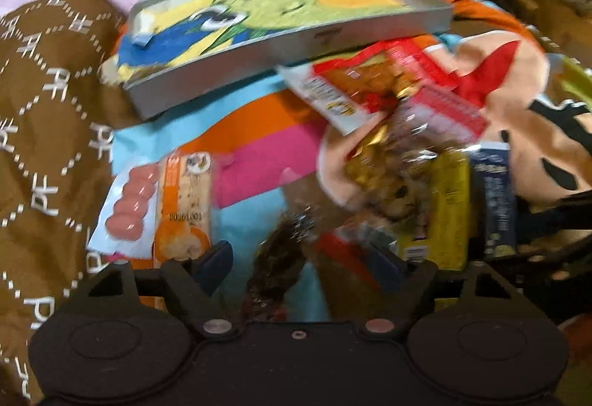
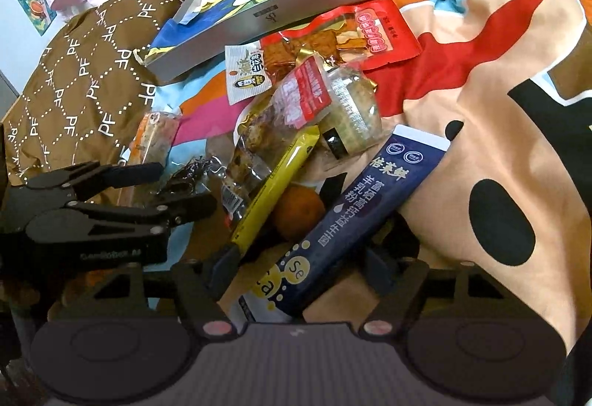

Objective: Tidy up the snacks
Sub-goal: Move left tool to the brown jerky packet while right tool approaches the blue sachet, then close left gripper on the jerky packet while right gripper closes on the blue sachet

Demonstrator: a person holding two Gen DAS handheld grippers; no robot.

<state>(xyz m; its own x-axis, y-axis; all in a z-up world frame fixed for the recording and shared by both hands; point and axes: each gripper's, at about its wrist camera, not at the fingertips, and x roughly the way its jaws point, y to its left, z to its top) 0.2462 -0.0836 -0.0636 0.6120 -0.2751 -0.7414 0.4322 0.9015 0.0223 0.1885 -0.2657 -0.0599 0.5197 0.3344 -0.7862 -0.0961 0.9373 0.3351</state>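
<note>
Notably, in the left wrist view the left tongs (image 1: 301,260) stood parted around a dark crinkled wrapper (image 1: 275,269), pads clear of it; blur hid detail. In the right wrist view the right tongs (image 2: 301,263) straddled, ungripped, a navy sachet (image 2: 355,206) beside a yellow stick pack (image 2: 275,189); closing could likely pinch both.

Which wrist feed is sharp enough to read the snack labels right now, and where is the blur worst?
Right wrist view: sharp; print on the navy stick pack and red pouch is legible, with fisheye bending the tray edge. Left wrist view: motion-smeared, worst over the central snack pile; the sausage pack stays fairly readable.
</note>
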